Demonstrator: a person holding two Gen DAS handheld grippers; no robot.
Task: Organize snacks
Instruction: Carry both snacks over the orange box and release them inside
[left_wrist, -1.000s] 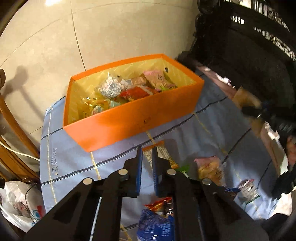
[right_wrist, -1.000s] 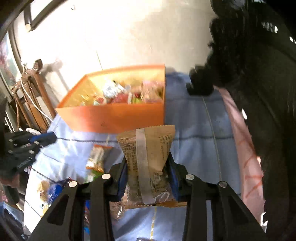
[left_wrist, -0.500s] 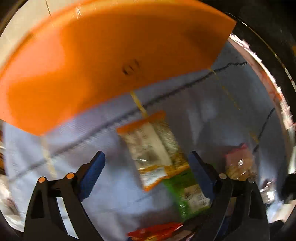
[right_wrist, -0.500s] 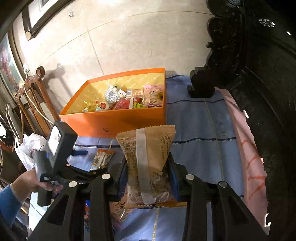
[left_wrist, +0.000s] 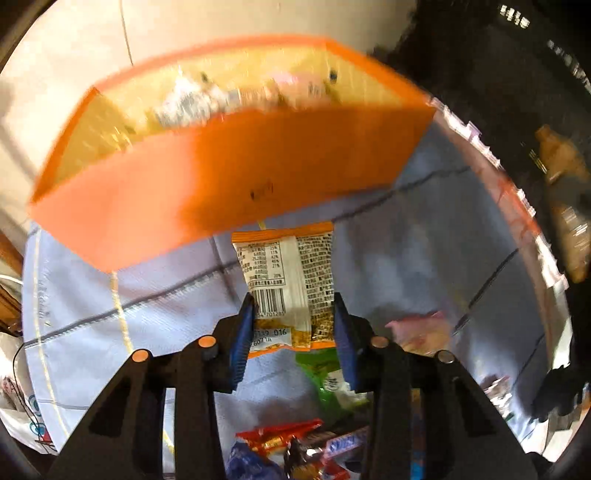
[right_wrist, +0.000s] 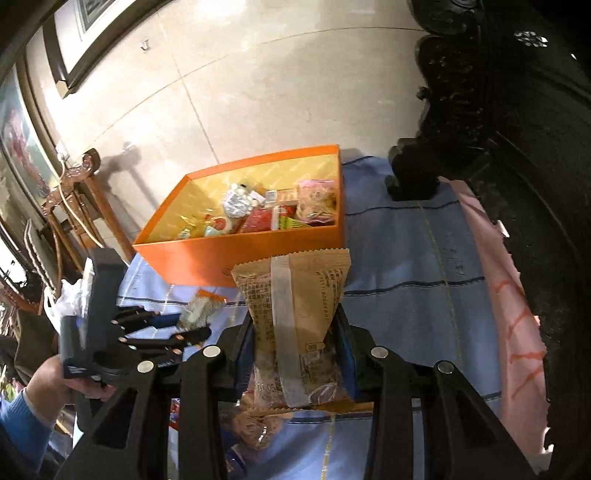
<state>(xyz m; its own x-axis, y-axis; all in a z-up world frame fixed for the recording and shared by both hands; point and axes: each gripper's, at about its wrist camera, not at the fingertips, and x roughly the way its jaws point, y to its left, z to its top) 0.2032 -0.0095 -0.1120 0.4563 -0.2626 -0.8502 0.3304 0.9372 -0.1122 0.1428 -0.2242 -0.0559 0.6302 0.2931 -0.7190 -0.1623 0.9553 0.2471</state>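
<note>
An orange box (left_wrist: 240, 173) (right_wrist: 221, 254) holding several snacks stands on the blue cloth. Just in front of it, a white packet with orange ends (left_wrist: 284, 266) (right_wrist: 201, 308) sits between the blue pads of my left gripper (left_wrist: 293, 306) (right_wrist: 192, 326). Its jaws are closing on the packet and the pads touch both long edges. The packet stays sharp while the background blurs. My right gripper (right_wrist: 295, 325) is shut on a brown snack bag (right_wrist: 295, 295), held upright above the cloth on the near side of the box.
A green packet (left_wrist: 325, 373), a pink one (left_wrist: 417, 328) and a red one (left_wrist: 280, 435) lie on the blue cloth (right_wrist: 399, 258) nearer me. Dark carved furniture (right_wrist: 480, 110) rises at the right. A wooden chair (right_wrist: 74, 184) stands left. A blue sleeve (right_wrist: 18, 417) holds the left gripper.
My left gripper went from shut to wide open, dropped onto the orange-ended packet, then narrowed around it. The right gripper has kept still with the brown bag.
</note>
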